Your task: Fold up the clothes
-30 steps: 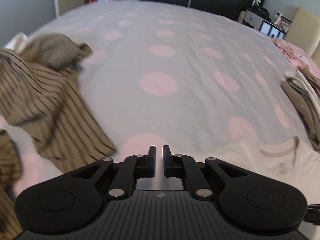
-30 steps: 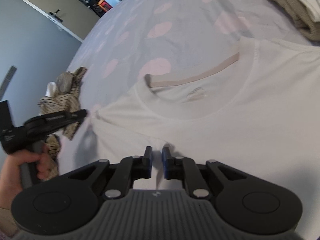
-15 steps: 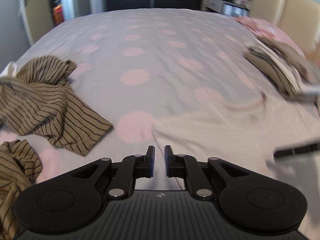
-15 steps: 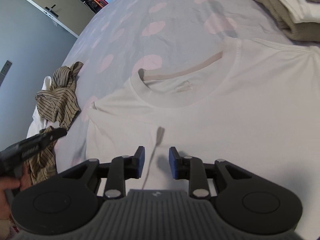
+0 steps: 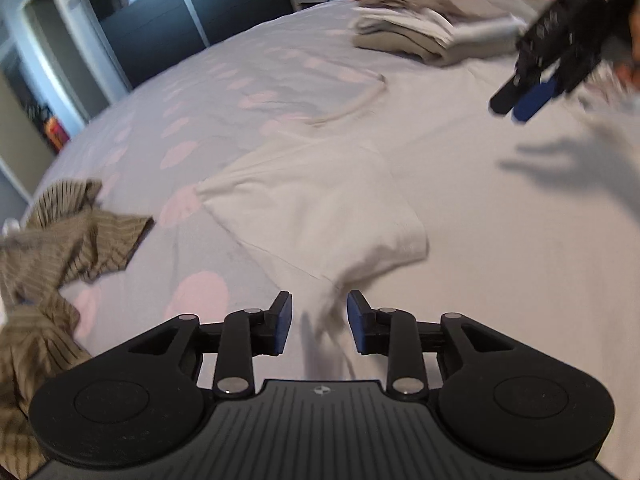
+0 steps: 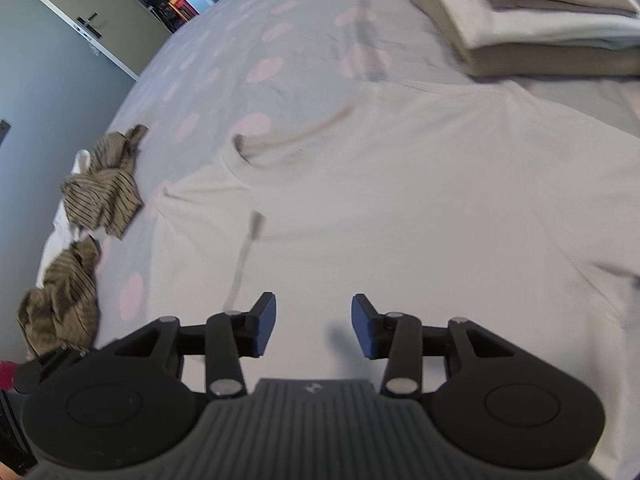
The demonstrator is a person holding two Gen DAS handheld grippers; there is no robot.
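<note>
Now parted: jaws of left gripper (image 5: 319, 322) and right gripper (image 6: 313, 330), both empty, formerly nearly together. White T-shirt (image 6: 400, 200) spread flat on dotted bedspread (image 6: 240, 52). Striped garments (image 6: 100, 196) crumpled at left, folded stack (image 6: 540, 32) beyond collar, nothing obstructing.

We see a pink-dotted bed (image 6: 280, 40) bearing 1 spread white T-shirt (image 6: 400, 200), crumpled striped garments (image 6: 100, 196) and a folded stack (image 6: 540, 32).
</note>
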